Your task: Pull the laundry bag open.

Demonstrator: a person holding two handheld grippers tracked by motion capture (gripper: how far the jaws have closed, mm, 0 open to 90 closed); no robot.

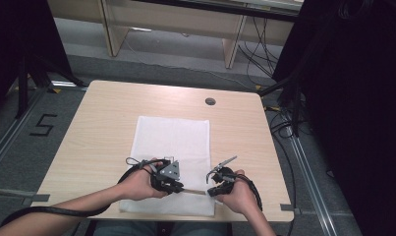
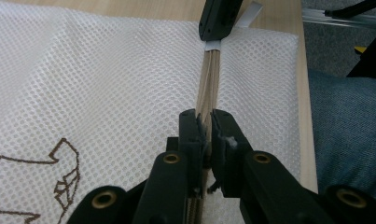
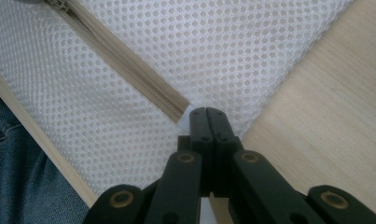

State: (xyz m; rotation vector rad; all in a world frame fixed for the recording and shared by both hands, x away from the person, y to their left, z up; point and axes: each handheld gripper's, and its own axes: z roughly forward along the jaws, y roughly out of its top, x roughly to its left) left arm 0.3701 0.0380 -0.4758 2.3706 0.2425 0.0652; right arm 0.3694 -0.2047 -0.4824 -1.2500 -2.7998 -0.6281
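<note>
I have the white mesh bag (image 1: 172, 147) lying flat at the table's (image 1: 102, 123) near edge. My left gripper (image 2: 206, 125) pinches its tan zipper (image 2: 208, 84); my right gripper (image 3: 207, 116) clamps the zipper's end. It looks light, limp and snag-prone, so the stiffer zipper tape seems the best hold.

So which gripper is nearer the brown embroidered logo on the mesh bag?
Left. The left gripper grips the zipper close beside the brown embroidered logo; the right gripper pinches the zipper's end by the mesh bag's corner, farther away.
</note>
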